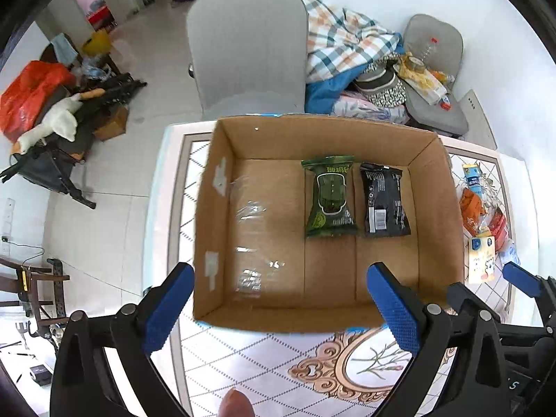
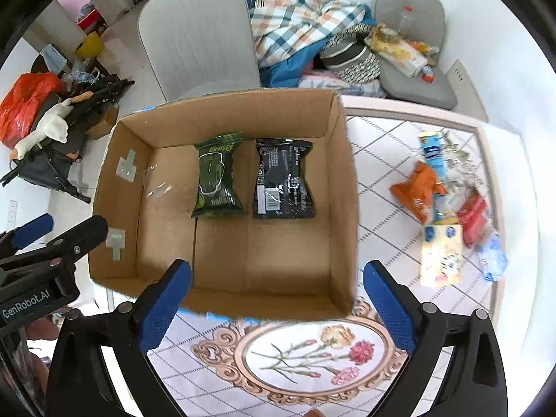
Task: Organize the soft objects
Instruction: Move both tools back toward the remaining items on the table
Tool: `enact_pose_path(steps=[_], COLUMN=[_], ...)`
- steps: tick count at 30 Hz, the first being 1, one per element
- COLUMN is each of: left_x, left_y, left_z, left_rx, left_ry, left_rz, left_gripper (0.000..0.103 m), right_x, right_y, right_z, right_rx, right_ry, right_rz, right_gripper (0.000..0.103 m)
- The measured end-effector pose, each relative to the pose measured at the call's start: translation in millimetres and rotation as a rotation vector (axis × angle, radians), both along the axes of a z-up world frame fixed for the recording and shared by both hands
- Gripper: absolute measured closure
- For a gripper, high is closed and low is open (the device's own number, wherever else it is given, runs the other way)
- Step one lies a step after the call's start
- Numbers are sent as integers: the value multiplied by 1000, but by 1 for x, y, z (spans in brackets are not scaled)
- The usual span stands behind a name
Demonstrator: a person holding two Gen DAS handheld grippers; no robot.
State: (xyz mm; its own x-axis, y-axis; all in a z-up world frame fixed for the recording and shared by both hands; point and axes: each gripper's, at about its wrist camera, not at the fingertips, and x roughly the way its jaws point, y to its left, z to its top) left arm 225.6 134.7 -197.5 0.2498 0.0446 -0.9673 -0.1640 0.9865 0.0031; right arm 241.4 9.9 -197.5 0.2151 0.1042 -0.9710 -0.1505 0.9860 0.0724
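An open cardboard box (image 1: 215,229) (image 2: 342,187) stands on the table. Inside it lie a green soft packet (image 1: 329,196) (image 2: 217,177) and a black soft packet (image 1: 384,201) (image 2: 283,179), side by side toward the far wall. My left gripper (image 1: 281,307) is open and empty, above the box's near edge. My right gripper (image 2: 276,304) is open and empty, also above the near edge. A pile of soft packets lies on the table right of the box: an orange one (image 2: 417,187) (image 1: 471,208), a blue one (image 2: 432,154), a red one (image 2: 474,217) and a yellow one (image 2: 439,255) (image 1: 481,259).
The table (image 2: 382,160) has a white patterned cloth with floral medallions. A grey chair (image 1: 246,52) stands behind the box. A second chair (image 2: 413,69) holds clutter, with checked bedding (image 2: 295,17) beside it. Bags and a plush toy (image 1: 52,121) lie on the floor at the left.
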Motion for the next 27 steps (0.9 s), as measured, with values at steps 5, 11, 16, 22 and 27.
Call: enact_pose_path(steps=[5,11,16,22,27], left_x=[-35,-71,-92,-89,-48], left_y=[-6,-20,-31,-78,-165], left_z=[27,46,55,70,55], left_rx=[33,66,70,56,-22], left_ry=[-47,-66,-64,-62,-34], left_rz=[-5,-20,13,17,-68], left_gripper=[2,2,2,2,2], right_x=[-39,-77,-97,-98,-80], right_y=[-8,-16,-22,-59,-151], right_z=[27,48,60,76,72], right_rx=[10,50,91,169,162], right_ry=[-53,-69,-86,-87,-75], right_rz=[-1,11,40,46,-32], right_gripper=[2,2,2,2,2])
